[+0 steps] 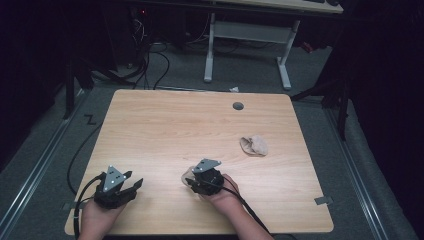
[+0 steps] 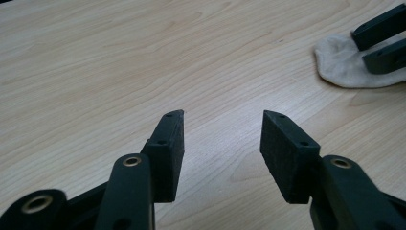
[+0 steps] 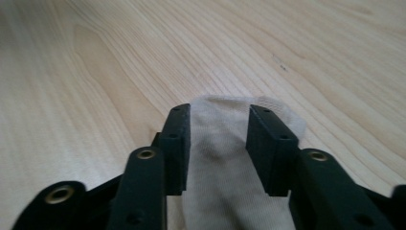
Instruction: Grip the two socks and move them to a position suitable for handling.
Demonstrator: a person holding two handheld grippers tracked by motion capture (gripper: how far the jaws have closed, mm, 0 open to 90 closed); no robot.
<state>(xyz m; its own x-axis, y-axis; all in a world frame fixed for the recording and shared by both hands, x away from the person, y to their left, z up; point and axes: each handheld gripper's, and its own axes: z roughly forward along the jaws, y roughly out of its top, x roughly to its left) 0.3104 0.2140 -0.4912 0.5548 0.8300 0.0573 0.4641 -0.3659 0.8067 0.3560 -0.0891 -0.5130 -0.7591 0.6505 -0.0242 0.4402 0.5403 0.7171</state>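
Note:
A pale beige sock (image 3: 218,143) lies flat on the wooden table (image 1: 165,130), near its front middle. My right gripper (image 3: 219,109) is open, its two black jaws straddling the sock without pinching it. From above, the right gripper (image 1: 189,181) points left over that sock (image 1: 187,173). My left gripper (image 1: 136,178) stands at the front left of the table, open, with nothing between its jaws (image 2: 222,115). The left gripper view also takes in the sock (image 2: 340,62) and the right gripper (image 2: 360,48) at its upper right. A second beige sock (image 1: 254,145) lies bunched up right of centre.
A round cable hole (image 1: 238,106) sits near the table's far edge. Beyond the table stand a white desk frame (image 1: 247,40) and loose cables (image 1: 150,60) on the grey floor. A cable trails from each gripper over the front edge.

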